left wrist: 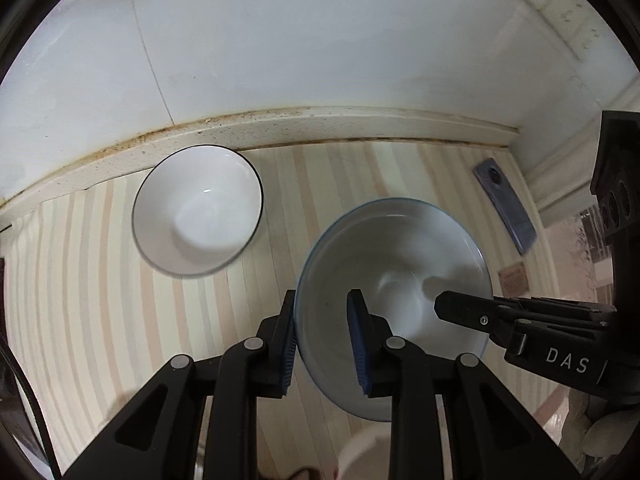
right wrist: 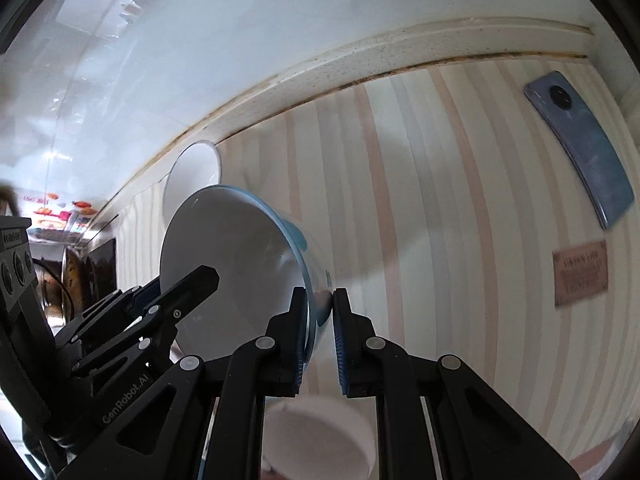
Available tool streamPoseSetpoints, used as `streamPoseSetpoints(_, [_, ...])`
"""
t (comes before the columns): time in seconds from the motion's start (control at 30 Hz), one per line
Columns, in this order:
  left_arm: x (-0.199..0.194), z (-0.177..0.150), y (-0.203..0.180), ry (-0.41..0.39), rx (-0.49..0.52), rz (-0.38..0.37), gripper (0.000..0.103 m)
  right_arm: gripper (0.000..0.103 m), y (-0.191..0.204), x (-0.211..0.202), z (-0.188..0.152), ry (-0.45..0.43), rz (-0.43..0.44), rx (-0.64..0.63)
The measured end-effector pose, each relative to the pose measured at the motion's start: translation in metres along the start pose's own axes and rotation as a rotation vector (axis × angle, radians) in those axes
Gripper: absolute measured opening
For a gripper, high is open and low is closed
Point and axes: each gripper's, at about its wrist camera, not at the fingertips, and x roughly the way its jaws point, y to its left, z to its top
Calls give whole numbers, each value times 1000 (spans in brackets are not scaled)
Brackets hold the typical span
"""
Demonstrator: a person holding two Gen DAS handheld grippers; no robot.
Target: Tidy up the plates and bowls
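Note:
A white bowl with a blue rim (left wrist: 400,248) hangs tilted above the striped counter. My right gripper (right wrist: 320,300) is shut on its rim, one pad inside and one outside. My left gripper (left wrist: 322,298) straddles the opposite rim with a clear gap between its inner pad and the wall, so it stands open. In the left wrist view the right gripper's fingers (left wrist: 460,308) reach into the bowl from the right. A second white bowl with a thin black rim (left wrist: 198,210) stands upright on the counter near the back ledge; the right wrist view shows it behind the held bowl (right wrist: 192,180).
A blue-grey phone (left wrist: 504,204) and a small brown card (left wrist: 514,280) lie at the right of the striped counter (left wrist: 100,280). A white round dish (right wrist: 320,436) sits below the grippers. A speckled ledge (left wrist: 320,124) and white wall close off the back.

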Motion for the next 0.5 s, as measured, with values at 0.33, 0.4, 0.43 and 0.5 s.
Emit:
streamPoseSetpoints(0.33, [-49, -45, -15, -25, 49, -23, 21, 14, 13, -41, -74, -14, -5, -12])
streamPoseSetpoints(0.4, [-52, -55, -18, -17, 54, -31, 21, 14, 13, -43, -89, -9, -11, -12])
streamPoseSetpoints(0.43, [-54, -59, -18, -13, 52, -36, 21, 14, 12, -44, -96, -2, -15, -13])
streamPoseSetpoints(0.5, [-54, -68, -20, -1, 54, -43, 21, 14, 11, -42, -112, 11, -18, -9])
